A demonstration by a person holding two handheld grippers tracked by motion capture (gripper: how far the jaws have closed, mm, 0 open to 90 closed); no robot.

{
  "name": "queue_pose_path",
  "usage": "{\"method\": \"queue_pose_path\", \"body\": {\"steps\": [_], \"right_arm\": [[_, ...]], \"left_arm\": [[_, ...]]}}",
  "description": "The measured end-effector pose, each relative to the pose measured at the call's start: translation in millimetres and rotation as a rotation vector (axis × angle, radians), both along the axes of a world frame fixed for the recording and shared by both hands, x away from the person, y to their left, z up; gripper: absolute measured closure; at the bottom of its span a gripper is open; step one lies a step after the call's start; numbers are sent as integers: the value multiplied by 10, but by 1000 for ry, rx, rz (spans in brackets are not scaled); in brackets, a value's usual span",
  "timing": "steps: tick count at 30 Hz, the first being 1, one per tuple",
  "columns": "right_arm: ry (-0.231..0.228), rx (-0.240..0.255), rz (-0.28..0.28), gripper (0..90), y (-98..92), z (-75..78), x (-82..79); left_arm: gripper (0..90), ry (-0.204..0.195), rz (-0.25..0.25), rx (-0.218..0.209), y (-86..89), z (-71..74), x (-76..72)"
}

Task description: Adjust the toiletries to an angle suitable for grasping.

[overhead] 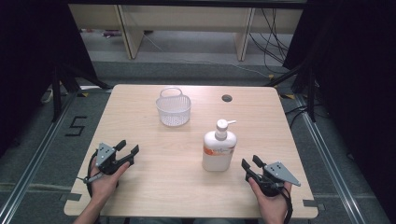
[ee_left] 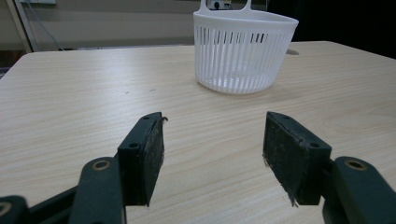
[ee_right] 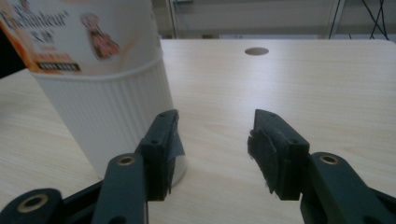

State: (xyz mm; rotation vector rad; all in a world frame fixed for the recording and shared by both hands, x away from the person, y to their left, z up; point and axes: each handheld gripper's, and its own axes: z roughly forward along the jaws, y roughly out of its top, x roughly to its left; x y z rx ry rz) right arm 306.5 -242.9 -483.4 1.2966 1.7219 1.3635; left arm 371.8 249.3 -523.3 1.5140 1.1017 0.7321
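A white pump bottle [overhead: 219, 148] with an orange-printed label stands upright on the pale wood bench [overhead: 154, 186], right of the middle and toward my side, its nozzle pointing right. In the right gripper view the bottle [ee_right: 100, 88] looms close at the left, its ribbed lower half just beyond my left-hand finger, and I cannot tell whether that finger touches it. Farther back, near the middle of the bench, sits a white slatted basket [overhead: 173, 108] with a loop handle, well apart from the bottle; in the left gripper view the basket [ee_left: 243, 49] stands upright ahead and a little to the right, with nothing visible through its slats. A small round hole [overhead: 227, 98] lies in the bench surface to the right of the basket, and it also appears far ahead in the right gripper view [ee_right: 256, 51]. My right gripper [overhead: 251, 163] rests at the near right of the bench, just beside the bottle's base, its fingers [ee_right: 275, 149] spread with bare wood between them. My left gripper [overhead: 127, 148] sits at the near left, well apart from both things, held in my left hand [overhead: 105, 179], its fingers [ee_left: 142, 158] likewise spread wide over bare bench and pinching nothing.
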Motion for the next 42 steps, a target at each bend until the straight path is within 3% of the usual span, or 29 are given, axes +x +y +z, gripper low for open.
{"method": "queue_pose_path", "body": {"steps": [4,5,6,11,12,13,14,15,17,20,21,22,24,25,28,29,32,34,35,42], "right_arm": [[-49,-18,-2,455,65,45,-22],[-28,-6,-3,454,89,67,-45],[-54,-2,18,455,101,74,-33],[-67,-16,16,522,164,156,-75],[-68,-21,16,626,198,204,-97],[-68,-21,16,626,198,204,-97],[-74,-8,14,721,236,248,-117],[-74,-8,14,721,236,248,-117],[-78,-28,23,848,286,306,-139],[-83,-27,41,900,338,348,-146],[-97,-45,48,900,333,359,-131],[-75,-19,41,900,356,365,-138],[-80,-21,51,900,368,374,-124],[-99,-51,49,900,360,375,-113],[-66,-6,64,900,415,373,-127],[-85,-26,67,900,417,383,-117],[-103,-7,76,891,492,447,-118],[-144,-29,76,861,524,501,-103],[-131,-3,89,846,559,526,-107],[-182,-22,84,796,641,636,-78]], "left_arm": [[377,-3,-6,-9,-12,-5,-1],[377,-4,-9,-8,-13,-6,0],[377,-3,-9,-7,-14,-5,-1],[382,-2,-6,-9,-15,-6,1],[383,-1,-4,-11,-14,-6,1],[385,-1,-4,-11,-14,-6,1],[386,3,-1,-8,-10,-2,-5],[387,3,-1,-8,-10,-2,-5],[388,7,1,-7,-8,0,-8],[390,-2,-4,-13,-13,-6,-1],[390,9,1,-4,-10,2,-11],[391,7,0,-6,-11,0,-10],[392,8,0,-4,-11,1,-12],[393,8,-1,-5,-11,1,-11],[393,8,-1,-5,-10,1,-10],[394,5,-2,-9,-12,-2,-6],[393,0,-6,-12,-15,-6,0],[393,9,-1,-5,-10,1,-12],[392,7,-3,-6,-7,0,-10],[394,3,-7,0,-9,1,-15]]}}
